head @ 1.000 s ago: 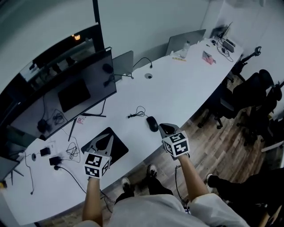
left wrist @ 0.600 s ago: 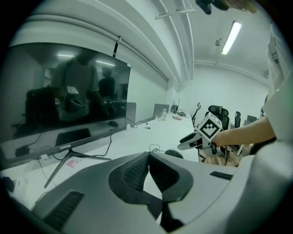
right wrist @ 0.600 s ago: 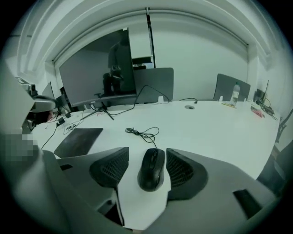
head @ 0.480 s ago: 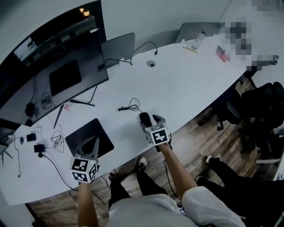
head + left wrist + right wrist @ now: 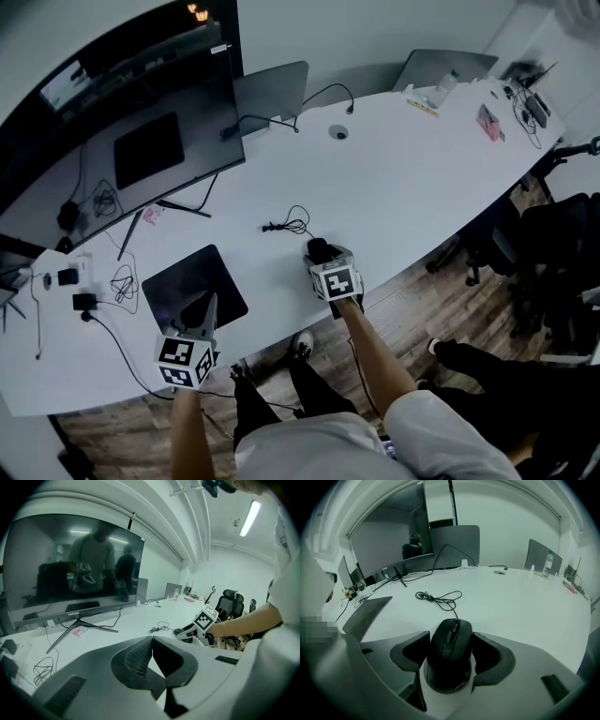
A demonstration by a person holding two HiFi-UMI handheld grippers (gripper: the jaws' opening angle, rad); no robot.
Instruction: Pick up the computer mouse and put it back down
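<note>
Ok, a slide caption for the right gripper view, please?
Right hand-held gripper, jaws apart, straddling a black computer mouse on the white table, its cable coiled ahead.

Grey left tool (image 5: 208, 300), right tool (image 5: 322, 251) bear marker cubes (image 5: 336, 280).

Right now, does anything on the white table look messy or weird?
A little: the mouse sits off the black mouse pad, near the edge of the table, and its cable lies bunched in a loose tangle.

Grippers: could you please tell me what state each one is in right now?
Left gripper: closed, empty.
Right gripper: open, fingers either side of the computer mouse, not gripping it.
</note>
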